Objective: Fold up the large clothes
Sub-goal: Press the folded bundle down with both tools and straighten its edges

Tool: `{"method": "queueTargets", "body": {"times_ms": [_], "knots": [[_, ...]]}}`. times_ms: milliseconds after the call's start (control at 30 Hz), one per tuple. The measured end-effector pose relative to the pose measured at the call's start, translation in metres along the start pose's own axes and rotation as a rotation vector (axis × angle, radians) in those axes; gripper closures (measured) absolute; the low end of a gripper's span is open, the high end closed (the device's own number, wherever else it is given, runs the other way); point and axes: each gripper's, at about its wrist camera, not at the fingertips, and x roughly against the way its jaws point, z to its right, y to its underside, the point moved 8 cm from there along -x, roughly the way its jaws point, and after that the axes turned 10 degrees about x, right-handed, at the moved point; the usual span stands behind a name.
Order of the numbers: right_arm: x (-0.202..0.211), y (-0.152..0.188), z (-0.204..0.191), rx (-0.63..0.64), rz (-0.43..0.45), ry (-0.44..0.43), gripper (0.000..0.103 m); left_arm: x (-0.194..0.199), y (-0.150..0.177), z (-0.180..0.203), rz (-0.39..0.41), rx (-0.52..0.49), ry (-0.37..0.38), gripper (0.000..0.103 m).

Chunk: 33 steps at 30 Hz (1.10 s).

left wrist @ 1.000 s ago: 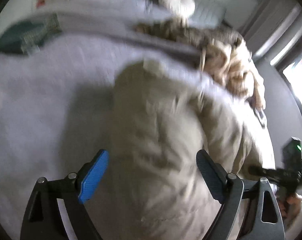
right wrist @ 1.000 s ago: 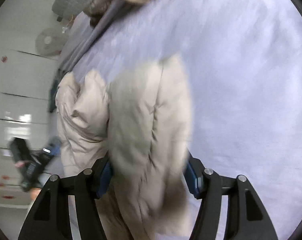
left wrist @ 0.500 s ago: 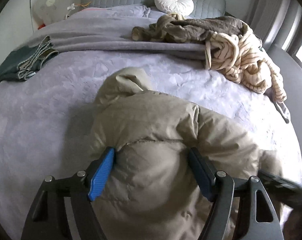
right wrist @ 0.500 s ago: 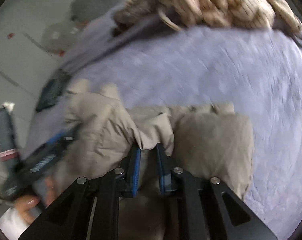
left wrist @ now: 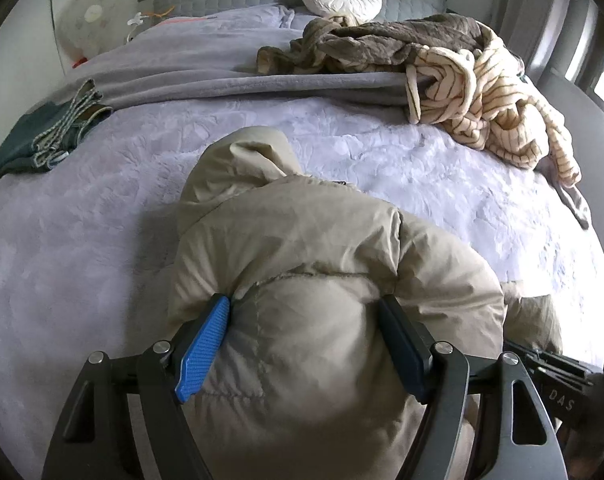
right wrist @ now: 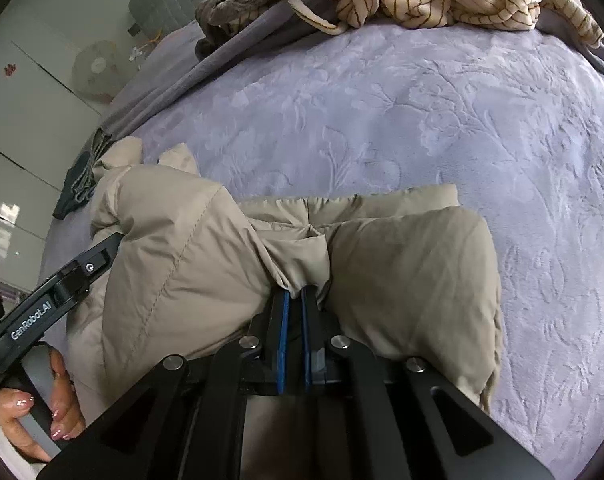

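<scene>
Since 0.5 s ago both views steadied; right gripper (right wrist: 295,300) fingers nearly closed on a pinch of the beige puffer jacket (left wrist: 302,264) on the bed (left wrist: 82,240), left gripper (left wrist: 305,340) wide, straddling its bulk: slick thin pinch may slip, springy padding may unfold.

bed (left wrist: 82,240) | on it: beige puffer jacket (left wrist: 302,248), folded jeans (left wrist: 42,136), striped garment (left wrist: 489,100), brown garment (left wrist: 381,40)

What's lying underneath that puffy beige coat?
The puffy beige coat lies on a lilac embossed bedspread, which shows all around it. Whatever sits directly beneath the coat is covered, so nothing more can be told.
</scene>
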Motion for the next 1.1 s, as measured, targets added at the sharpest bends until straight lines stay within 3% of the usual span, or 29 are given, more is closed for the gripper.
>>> {"method": "queueTargets", "body": {"times_ms": [300, 400, 433, 467, 533, 600, 633, 667, 700, 767, 867, 967, 1100], "knots": [[0.009, 0.002, 0.002, -0.036, -0.033, -0.026, 0.098, 0.033, 0.012, -0.014, -0.022, -0.008, -0.027, 0.027], [0.022, 0.005, 0.002, -0.058, -0.046, -0.042, 0.085, 0.042, 0.018, -0.021, -0.026, -0.004, -0.033, 0.027], [0.027, 0.005, 0.0, -0.068, -0.043, -0.07, 0.072, 0.046, 0.02, -0.024, -0.023, 0.0, -0.033, 0.027], [0.033, 0.007, -0.001, -0.088, -0.032, -0.122, 0.051, 0.049, 0.022, -0.028, -0.021, 0.006, -0.037, 0.027], [0.043, 0.012, 0.0, -0.147, -0.013, -0.206, 0.042, 0.055, 0.026, -0.036, -0.02, 0.023, -0.045, 0.027], [0.044, 0.02, 0.001, -0.2, -0.042, -0.277, 0.042, 0.063, 0.033, -0.045, -0.018, 0.04, -0.05, 0.027], [0.043, 0.025, -0.001, -0.23, -0.061, -0.325, 0.049, 0.065, 0.036, -0.047, -0.018, 0.042, -0.05, 0.027], [0.042, 0.031, -0.004, -0.246, -0.079, -0.365, 0.068, 0.067, 0.041, -0.049, -0.019, 0.039, -0.051, 0.027], [0.039, 0.039, -0.006, -0.238, -0.11, -0.364, 0.08, 0.068, 0.047, -0.05, -0.024, 0.029, -0.054, 0.027], [0.033, 0.052, -0.005, -0.209, -0.139, -0.294, 0.091, 0.064, 0.057, -0.049, -0.036, 0.007, -0.065, 0.021], [0.025, 0.066, 0.002, -0.22, -0.13, -0.24, 0.099, 0.056, 0.065, -0.049, -0.05, 0.014, -0.053, 0.02], [0.021, 0.079, 0.002, -0.213, -0.134, -0.202, 0.099, 0.05, 0.07, -0.051, -0.071, 0.034, -0.054, 0.016], [0.048, 0.078, -0.009, -0.143, -0.098, -0.132, 0.097, 0.068, 0.07, -0.057, -0.061, 0.043, -0.065, 0.016]]}}
